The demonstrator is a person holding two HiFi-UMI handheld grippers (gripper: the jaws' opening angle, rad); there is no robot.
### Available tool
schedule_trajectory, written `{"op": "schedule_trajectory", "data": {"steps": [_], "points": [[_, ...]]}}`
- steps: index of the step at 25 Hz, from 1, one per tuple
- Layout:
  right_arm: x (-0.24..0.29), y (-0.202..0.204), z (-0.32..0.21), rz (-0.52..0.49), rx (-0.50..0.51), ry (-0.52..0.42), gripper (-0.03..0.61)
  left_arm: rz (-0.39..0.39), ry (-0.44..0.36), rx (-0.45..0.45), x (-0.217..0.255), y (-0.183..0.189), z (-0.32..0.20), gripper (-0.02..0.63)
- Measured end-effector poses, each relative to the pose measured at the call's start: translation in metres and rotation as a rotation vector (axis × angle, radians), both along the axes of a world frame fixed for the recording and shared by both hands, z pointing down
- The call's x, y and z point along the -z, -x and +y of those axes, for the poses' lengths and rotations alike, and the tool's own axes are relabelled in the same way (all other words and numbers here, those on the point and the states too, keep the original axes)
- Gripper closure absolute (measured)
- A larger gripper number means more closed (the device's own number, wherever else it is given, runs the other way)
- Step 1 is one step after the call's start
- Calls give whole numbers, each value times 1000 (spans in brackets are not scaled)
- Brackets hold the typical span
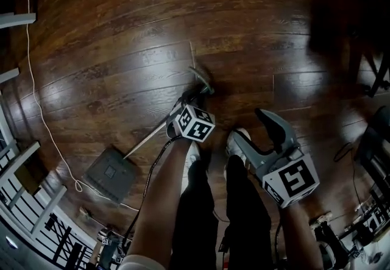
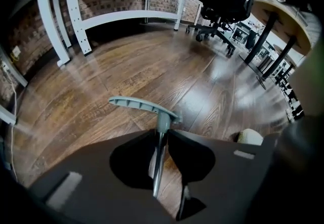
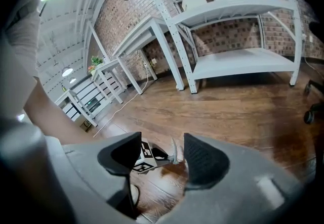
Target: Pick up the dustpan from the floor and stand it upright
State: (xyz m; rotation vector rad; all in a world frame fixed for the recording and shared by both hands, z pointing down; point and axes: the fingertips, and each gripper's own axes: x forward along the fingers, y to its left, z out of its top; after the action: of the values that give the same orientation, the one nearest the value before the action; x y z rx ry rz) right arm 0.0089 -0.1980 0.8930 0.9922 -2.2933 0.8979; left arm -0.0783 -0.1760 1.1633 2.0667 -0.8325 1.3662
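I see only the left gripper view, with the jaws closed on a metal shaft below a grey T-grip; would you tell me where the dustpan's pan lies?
Observer: In the head view the grey pan lies on the wooden floor at the other end of the shaft, lower left of the left gripper.
Operator: Thank you; where is the right gripper?
Observer: The right gripper hangs by the person's white shoe, clear of the shaft, jaws apart and empty.
Operator: Is anything near the pan?
Observer: A white cable runs down the floor and passes close beside it.
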Motion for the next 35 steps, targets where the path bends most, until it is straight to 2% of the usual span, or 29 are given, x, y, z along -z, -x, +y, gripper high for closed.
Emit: {"op": "schedule_trajectory", "data": {"steps": [8, 10, 19, 25, 29, 35], "points": [[112, 17, -4, -22, -9, -39, 325, 45, -77, 0, 143, 12, -6, 522], [138, 19, -12, -28, -10, -67, 325, 58, -116, 3, 177, 13, -24, 523], [242, 20, -29, -31, -14, -155, 325, 145, -281, 106, 328, 8, -74, 525], [280, 20, -24, -54, -70, -161, 325, 203, -367, 164, 403, 15, -88, 525], [291, 27, -10, -58, -69, -147, 325, 234, -413, 187, 442, 18, -84, 526], [313, 41, -9, -64, -57, -175, 325, 293, -510, 240, 494, 25, -89, 526]]}}
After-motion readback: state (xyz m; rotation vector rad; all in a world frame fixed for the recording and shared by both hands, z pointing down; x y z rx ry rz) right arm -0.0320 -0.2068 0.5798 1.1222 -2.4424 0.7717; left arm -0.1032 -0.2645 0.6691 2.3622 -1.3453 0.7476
